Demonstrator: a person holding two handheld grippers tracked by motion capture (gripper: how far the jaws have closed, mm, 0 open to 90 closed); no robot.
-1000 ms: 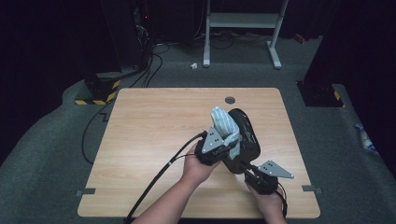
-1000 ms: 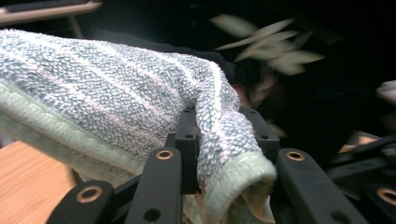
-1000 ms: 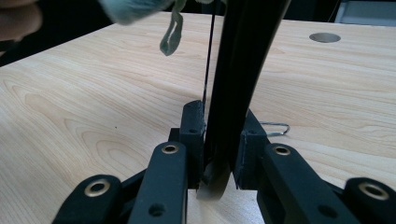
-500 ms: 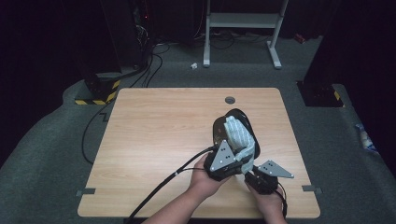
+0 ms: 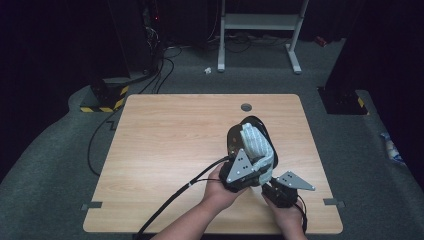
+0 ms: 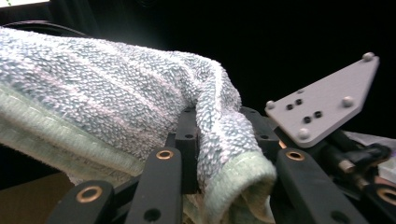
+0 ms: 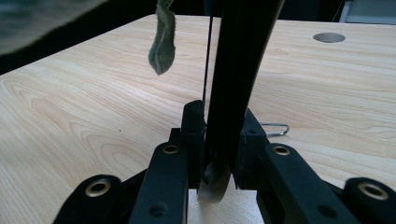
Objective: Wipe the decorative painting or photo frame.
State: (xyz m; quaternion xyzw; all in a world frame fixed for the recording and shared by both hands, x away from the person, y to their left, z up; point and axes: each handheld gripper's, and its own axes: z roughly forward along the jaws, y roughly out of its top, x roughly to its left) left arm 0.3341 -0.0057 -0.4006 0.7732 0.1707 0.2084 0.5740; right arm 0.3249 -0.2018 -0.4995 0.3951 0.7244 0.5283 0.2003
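Shift since earlier: left gripper (image 5: 256, 164) and its cloth now sit further right and lower across the black piece; right gripper (image 5: 269, 183) is in the same spot.
Left hand: left hand (image 5: 220, 190) comes in from the bottom edge, cable trailing back over the light wooden table (image 5: 170, 140).
Left gripper: jaws clenched on a fold of a pale blue-and-white terry towel (image 6: 116, 102). In the left gripper view the cloth is pinched between them and bulges out at the hem, so it is gripped as a wad, likely for rubbing.
Towel: draped over the upper face of a black round flat dish (image 5: 235, 137) and touching it, right of the table's centre. Only the dish's left and far rim is bare. Its placement suggests wiping or drying that face.
Loose end: in the right gripper view one towel corner (image 7: 162, 46) hangs free above the wood, clear of it.
Dish: held tilted off the table. Whether it is a pan or a plate, I cannot tell.
Right gripper: jaws clamped on the dish's thin black edge (image 7: 238, 70), which rises straight up between them. This looks like a steadying hold so the left side can press against it.
Right hand: right hand (image 5: 287, 215) is low at the near edge, just beside the left hand.
Judgement: wiping is under way, one side bracing and the other rubbing.
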